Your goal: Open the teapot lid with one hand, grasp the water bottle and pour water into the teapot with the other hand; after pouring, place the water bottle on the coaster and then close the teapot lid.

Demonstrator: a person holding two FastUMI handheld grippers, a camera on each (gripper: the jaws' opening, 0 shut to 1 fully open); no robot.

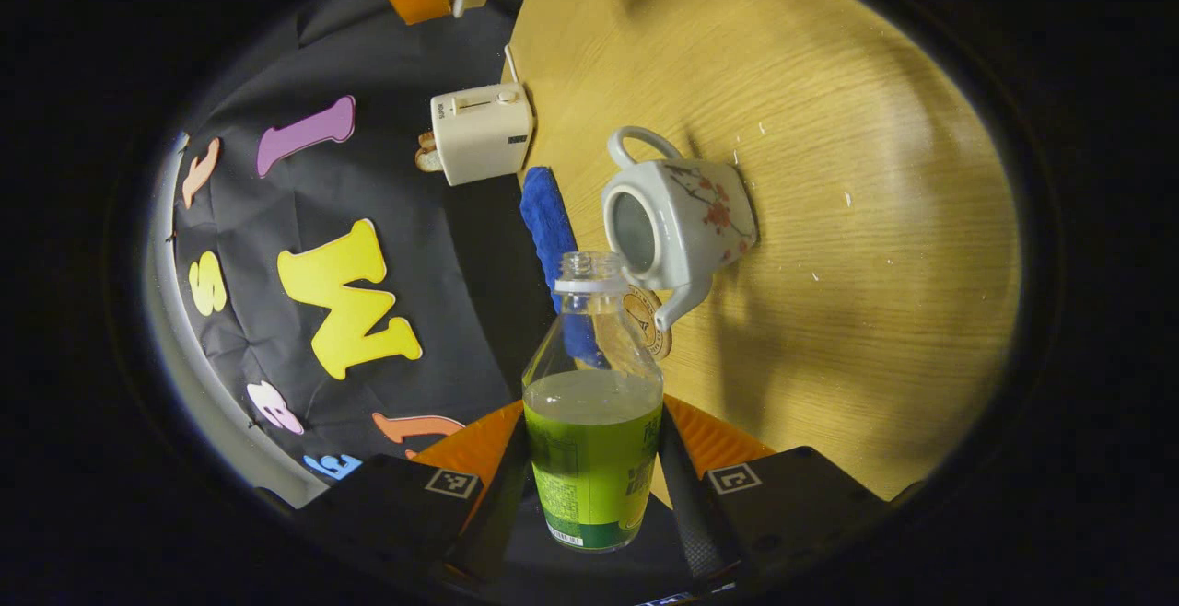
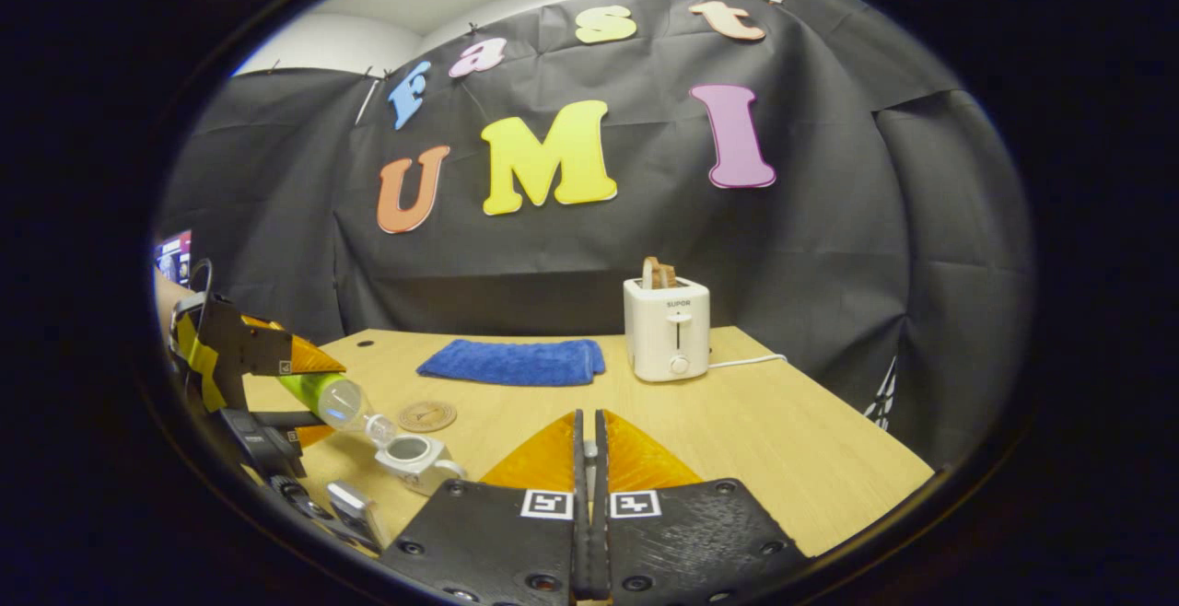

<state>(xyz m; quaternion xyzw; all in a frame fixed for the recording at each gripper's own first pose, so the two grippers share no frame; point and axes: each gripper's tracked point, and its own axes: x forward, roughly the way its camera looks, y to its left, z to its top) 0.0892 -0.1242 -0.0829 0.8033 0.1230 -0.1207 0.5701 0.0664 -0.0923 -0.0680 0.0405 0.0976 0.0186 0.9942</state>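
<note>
My left gripper (image 1: 594,472) is shut on the lower body of a clear water bottle (image 1: 589,440) that holds green-tinted liquid and has no cap. The bottle's neck points at the open mouth of the white flowered teapot (image 1: 686,219), which has no lid on. In the right gripper view the tilted bottle (image 2: 336,399) has its mouth right at the teapot (image 2: 414,459), and I cannot make out a stream. The round coaster (image 1: 649,320) lies just beyond the spout. My right gripper (image 2: 589,426) is raised over the table, its fingers together on a thin pale sliver I cannot identify.
A white toaster (image 2: 666,330) with toast in it and a folded blue cloth (image 2: 511,362) stand at the back of the wooden table (image 2: 783,431). The toaster's cord runs off to the right. The coaster (image 2: 426,415) lies between cloth and teapot.
</note>
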